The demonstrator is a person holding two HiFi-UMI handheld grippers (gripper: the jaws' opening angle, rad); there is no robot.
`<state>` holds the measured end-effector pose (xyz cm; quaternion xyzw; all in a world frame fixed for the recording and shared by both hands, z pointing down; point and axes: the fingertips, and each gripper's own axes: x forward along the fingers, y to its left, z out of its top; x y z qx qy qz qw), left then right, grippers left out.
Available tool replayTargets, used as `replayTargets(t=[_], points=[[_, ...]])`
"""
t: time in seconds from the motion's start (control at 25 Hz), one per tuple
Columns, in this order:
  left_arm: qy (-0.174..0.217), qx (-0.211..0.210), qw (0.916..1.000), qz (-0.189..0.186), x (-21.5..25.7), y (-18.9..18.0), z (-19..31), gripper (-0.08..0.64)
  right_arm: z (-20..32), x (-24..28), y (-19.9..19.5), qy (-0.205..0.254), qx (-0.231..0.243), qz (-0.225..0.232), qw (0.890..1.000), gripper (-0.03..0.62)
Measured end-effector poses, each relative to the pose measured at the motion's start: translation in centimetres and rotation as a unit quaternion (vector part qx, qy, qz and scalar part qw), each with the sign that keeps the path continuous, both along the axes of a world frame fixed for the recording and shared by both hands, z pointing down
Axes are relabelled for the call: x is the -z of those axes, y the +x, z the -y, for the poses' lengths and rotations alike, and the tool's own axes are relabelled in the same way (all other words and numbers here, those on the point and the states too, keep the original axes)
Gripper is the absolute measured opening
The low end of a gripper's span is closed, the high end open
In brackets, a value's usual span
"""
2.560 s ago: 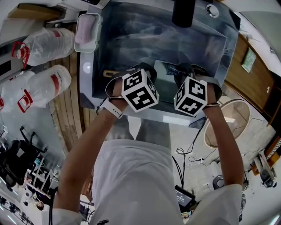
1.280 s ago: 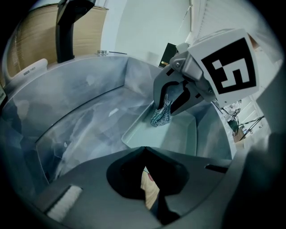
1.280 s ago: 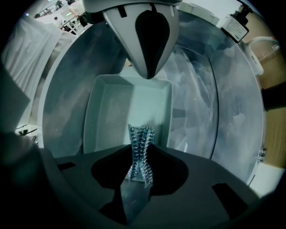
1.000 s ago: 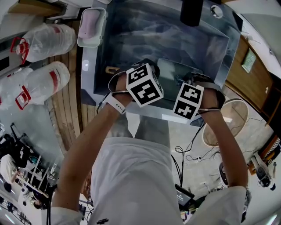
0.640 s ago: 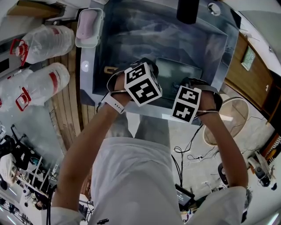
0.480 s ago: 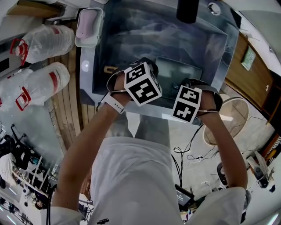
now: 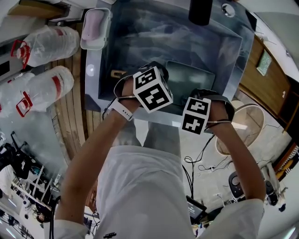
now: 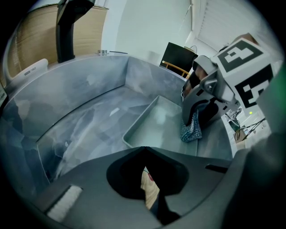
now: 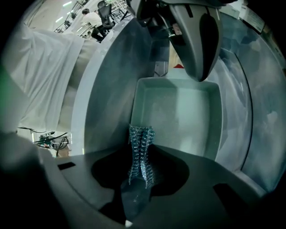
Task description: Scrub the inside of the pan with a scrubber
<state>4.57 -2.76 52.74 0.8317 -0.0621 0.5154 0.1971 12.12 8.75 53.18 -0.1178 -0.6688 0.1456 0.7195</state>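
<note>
Counts: 1 steel sink [image 7: 154,37]; 1 rectangular pan [image 7: 189,81] on the sink floor, near the front wall; 1 metal-mesh scrubber [image 9: 140,138]; 2 grippers, each w/ 1 marker cube; 1 black tap [image 7: 200,11] at the far rim; 1 pale dish [image 7: 96,29] on the sink's left edge; 2 big plastic bottles [image 7: 46,44] on the floor at left.

L gripper [image 8: 144,154]: jaws closed together on the pan's wooden handle [image 8: 149,192], pan straight ahead of it. R gripper [image 9: 141,156]: jaws closed on the scrubber, whose crumpled end sticks out beyond the tips and sits at the pan's rim, by a corner; contact w/ the pan can't be told.

Vs. 0.5 s ago (head view): R gripper's cube lies slightly nearer the person and lower in frame, w/ more of the pan's inside uncovered. L gripper, pan and handle are unchanged. Vs. 2.6 s ago: R gripper is back from over the pan toward the sink's front wall.
</note>
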Motion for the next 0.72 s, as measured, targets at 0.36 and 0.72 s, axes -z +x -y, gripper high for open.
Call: replayTargets(t=[0.36, 0.72], points=[[0.004, 0.004, 0.9999, -0.009, 0.4, -0.2, 0.2, -0.006, 0.9, 0.2, 0.5, 0.013, -0.017, -0.038, 0.999, 0.106], [0.009, 0.000, 0.9999, -0.014, 0.4, -0.5, 0.2, -0.006, 4.5, -0.4, 1.9, 0.134, 0.113, -0.053, 0.983, 0.109]])
